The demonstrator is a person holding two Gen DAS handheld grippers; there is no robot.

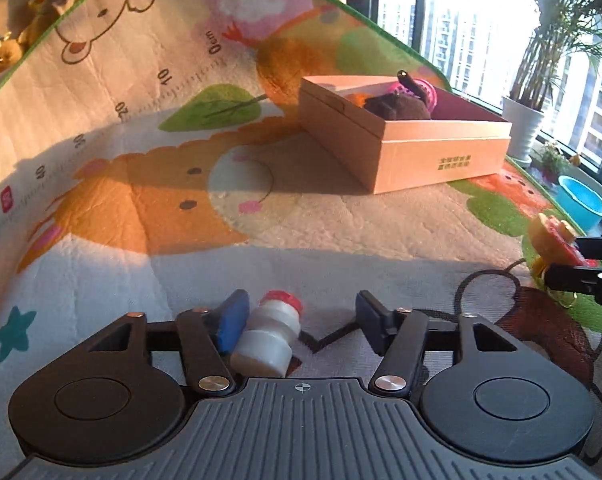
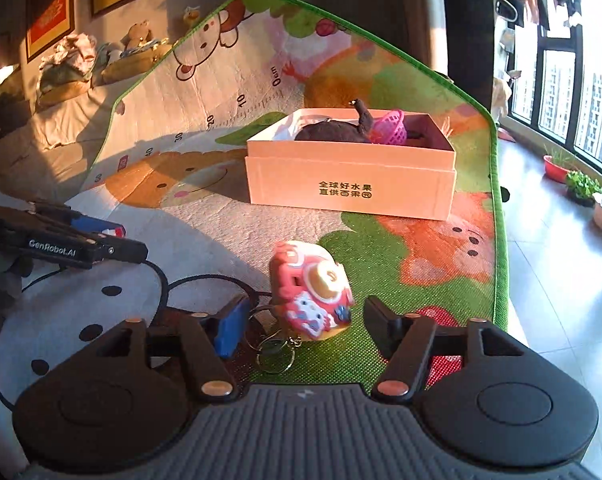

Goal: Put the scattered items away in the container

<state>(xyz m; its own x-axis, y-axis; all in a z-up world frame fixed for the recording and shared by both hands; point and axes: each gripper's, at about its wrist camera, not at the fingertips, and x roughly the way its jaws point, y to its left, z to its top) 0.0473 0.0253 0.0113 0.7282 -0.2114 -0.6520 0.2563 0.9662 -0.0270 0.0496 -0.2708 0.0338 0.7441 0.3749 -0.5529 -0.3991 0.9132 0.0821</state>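
Observation:
A pale cardboard box (image 1: 445, 152) stands on the cartoon play mat; it also shows in the right wrist view (image 2: 353, 184). Inside lie a brown plush toy (image 1: 399, 106) and a pink basket (image 2: 389, 127). My left gripper (image 1: 301, 320) is open, with a small white bottle with a red cap (image 1: 269, 338) lying between its fingers, against the left finger. My right gripper (image 2: 307, 322) is open around a pink camera-shaped keychain toy (image 2: 313, 292) with metal rings, which lies on the mat. The right gripper's fingers also show at the right edge of the left wrist view (image 1: 581, 260).
A blue bowl (image 1: 581, 200) and a potted plant (image 1: 525, 124) stand by the window beyond the mat edge. Plant pots (image 2: 581, 188) stand on the tiled floor at the right. Stuffed items (image 2: 81, 68) pile up at the far left.

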